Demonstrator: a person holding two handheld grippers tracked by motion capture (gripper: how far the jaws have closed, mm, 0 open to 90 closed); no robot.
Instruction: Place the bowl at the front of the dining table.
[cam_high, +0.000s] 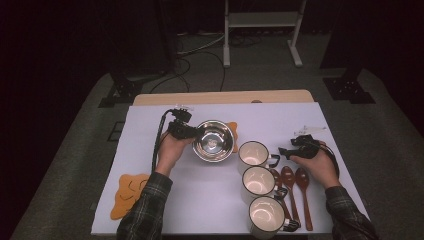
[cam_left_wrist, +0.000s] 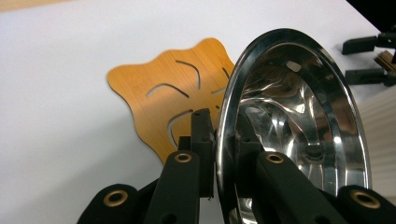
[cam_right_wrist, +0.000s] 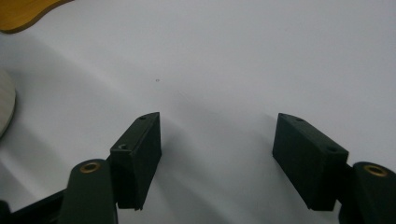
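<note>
Left tool (cam_high: 189, 131) clamps the rim of the steel bowl (cam_high: 213, 140), one jaw outside the wall, one inside; the left gripper view shows the pads pinching the thin rim of the bowl (cam_left_wrist: 299, 121) tight, with the bowl tilted on edge in that view. In the high view the bowl sits near the middle of the bench (cam_high: 210, 200), slightly toward the far edge, over an orange wooden coaster (cam_high: 233, 135) that peeks out at its right side. The same coaster (cam_left_wrist: 173, 93) lies flat on the white cover just behind the bowl in the left gripper view.

Right tool (cam_high: 287, 150) is empty, jaws spread wide, only bare white cover between them in the right gripper view (cam_right_wrist: 217, 158). It hovers near the right edge of the bench, just beside the far mug (cam_high: 253, 154).

Three white mugs run in a line toward the near edge: far, middle mug (cam_high: 258, 180), near mug (cam_high: 266, 215). Three brown wooden spoons (cam_high: 291, 187) lie side by side right of the mugs. A second orange coaster (cam_high: 127, 195) rests at the near left corner.
</note>
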